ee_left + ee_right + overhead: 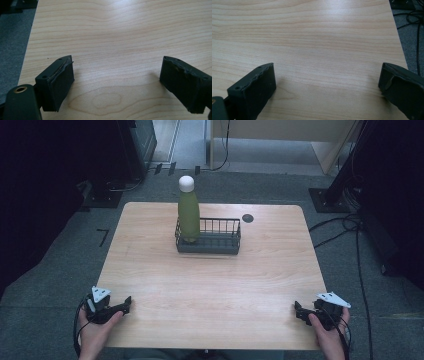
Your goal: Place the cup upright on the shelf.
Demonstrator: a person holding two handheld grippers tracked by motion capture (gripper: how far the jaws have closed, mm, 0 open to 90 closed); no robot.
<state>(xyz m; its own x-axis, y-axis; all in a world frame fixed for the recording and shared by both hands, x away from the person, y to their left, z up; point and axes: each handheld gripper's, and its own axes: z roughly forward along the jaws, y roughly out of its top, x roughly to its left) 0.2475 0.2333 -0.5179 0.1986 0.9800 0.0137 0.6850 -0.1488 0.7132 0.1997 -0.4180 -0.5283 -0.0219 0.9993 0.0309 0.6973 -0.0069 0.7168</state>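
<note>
From the high view, a tall green bottle with a white round cap [188,210] stands upright in the left end of a dark wire basket [220,236], which sits toward the far middle of the pale wooden tabletop [210,285]. A small dark round grommet [247,218] lies just beyond the basket's right end. The left tongs [126,304] rest at the near left corner and the right tongs [299,310] at the near right corner, both well apart from the basket, each held in a hand

In the left gripper view, the two black jaws stand wide apart with bare wood grain between them; they hold nothing

In the right gripper view, the jaws likewise stand wide apart over bare wood, with nothing between them, and the tabletop's right edge [398,37] runs close by

The likely trouble is the bottle: it is tall and rises well above the low basket wall, so a grip taken high, or a sideways nudge on approach, could tip it or drag the light basket along
</note>
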